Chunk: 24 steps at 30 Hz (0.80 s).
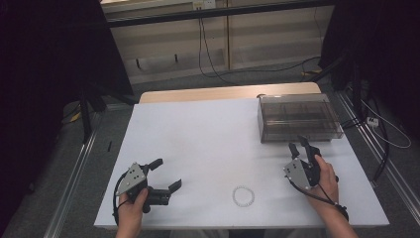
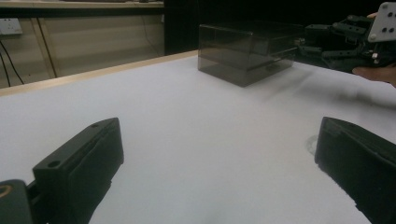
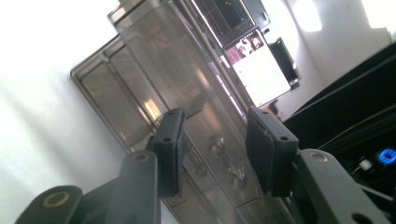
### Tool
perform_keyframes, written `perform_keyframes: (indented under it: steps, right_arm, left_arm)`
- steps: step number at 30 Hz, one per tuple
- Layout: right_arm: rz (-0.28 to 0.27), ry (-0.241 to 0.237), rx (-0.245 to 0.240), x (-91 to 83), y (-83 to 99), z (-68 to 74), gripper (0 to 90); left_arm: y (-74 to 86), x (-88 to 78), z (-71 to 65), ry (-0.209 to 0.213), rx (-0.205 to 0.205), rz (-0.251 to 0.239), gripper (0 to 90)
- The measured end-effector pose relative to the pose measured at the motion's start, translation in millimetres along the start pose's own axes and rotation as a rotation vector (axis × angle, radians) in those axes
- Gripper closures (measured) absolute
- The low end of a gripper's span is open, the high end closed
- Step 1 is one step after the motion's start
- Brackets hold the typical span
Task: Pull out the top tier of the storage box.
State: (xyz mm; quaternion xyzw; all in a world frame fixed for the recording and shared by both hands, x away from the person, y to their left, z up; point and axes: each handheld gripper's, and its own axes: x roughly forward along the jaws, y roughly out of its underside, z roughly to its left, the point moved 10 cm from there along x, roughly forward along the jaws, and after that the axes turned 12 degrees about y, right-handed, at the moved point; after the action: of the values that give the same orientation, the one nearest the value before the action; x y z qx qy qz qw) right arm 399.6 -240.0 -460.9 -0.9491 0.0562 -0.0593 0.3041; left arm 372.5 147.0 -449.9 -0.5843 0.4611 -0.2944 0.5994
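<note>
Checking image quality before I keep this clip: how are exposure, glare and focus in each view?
High view: dim and soft, dark at both upper corners, but the bead ring and smoky box read clearly. Left gripper view: the white table looks washed and featureless, and the box is soft. Right gripper view: tilted, overexposed at the upper left, with bright reflections across the box.
</note>
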Motion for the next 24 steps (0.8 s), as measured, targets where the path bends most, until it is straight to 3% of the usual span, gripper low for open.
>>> perform_keyframes:
  steps: [13,20,24]
  right_arm:
    - [0.099,-0.021,0.451,1.6,3.2,-21.6,41.2]
    - [0.13,-0.105,0.594,0.5,-3.9,-22.5,29.1]
    - [0.139,-0.107,0.649,0.0,-8.1,-28.1,25.2]
  left_arm:
    - [0.3,1.0,-0.9,0.004,0.002,0.003,1.6]
    - [1.8,1.8,-1.0,0.008,-0.004,0.008,1.6]
    - [1.6,1.8,-1.3,0.009,-0.003,0.007,1.6]
